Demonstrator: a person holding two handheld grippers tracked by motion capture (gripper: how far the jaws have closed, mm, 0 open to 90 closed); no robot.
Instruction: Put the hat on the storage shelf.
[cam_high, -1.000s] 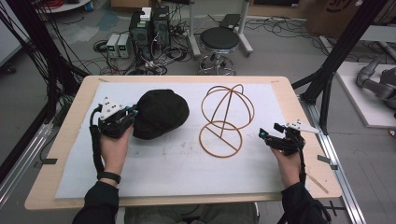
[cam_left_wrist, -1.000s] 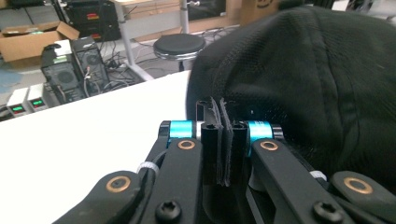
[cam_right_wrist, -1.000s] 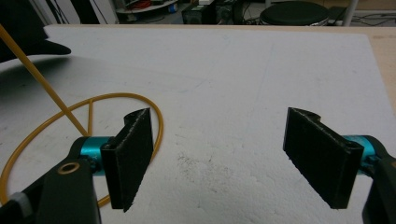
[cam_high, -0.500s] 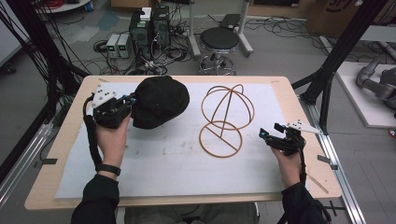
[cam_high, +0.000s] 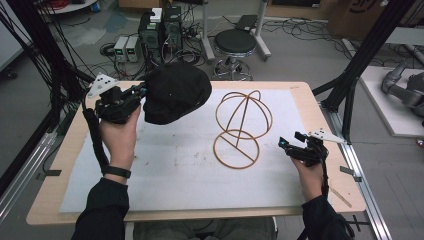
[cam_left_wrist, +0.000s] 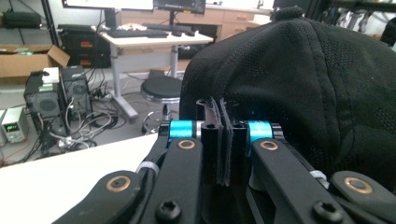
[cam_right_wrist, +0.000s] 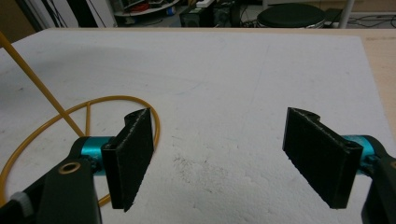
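Note:
A black cap (cam_high: 175, 92) hangs in the air over the table's far left, lifted off the white sheet. My left gripper (cam_high: 142, 93) is shut on the cap's edge; in the left gripper view the jaws pinch a fold of the cap (cam_left_wrist: 303, 88) between their pads (cam_left_wrist: 212, 154). A yellow wire stand (cam_high: 242, 127), a ring base with a domed frame above it, sits in the middle of the table. My right gripper (cam_high: 290, 145) stands open just right of the stand's base ring (cam_right_wrist: 56, 135), low over the sheet, nothing between its pads (cam_right_wrist: 133, 156).
A white sheet (cam_high: 180, 175) covers the wooden table (cam_high: 60, 200). Beyond the far edge are a black stool (cam_high: 235, 42) and electronics boxes (cam_high: 127, 47) with cables on the floor. Black frame posts (cam_high: 350, 95) rise at the table's right.
My left gripper has lifted the cap off the table and carried it up and toward the far side. The right gripper has stayed where it was, open.

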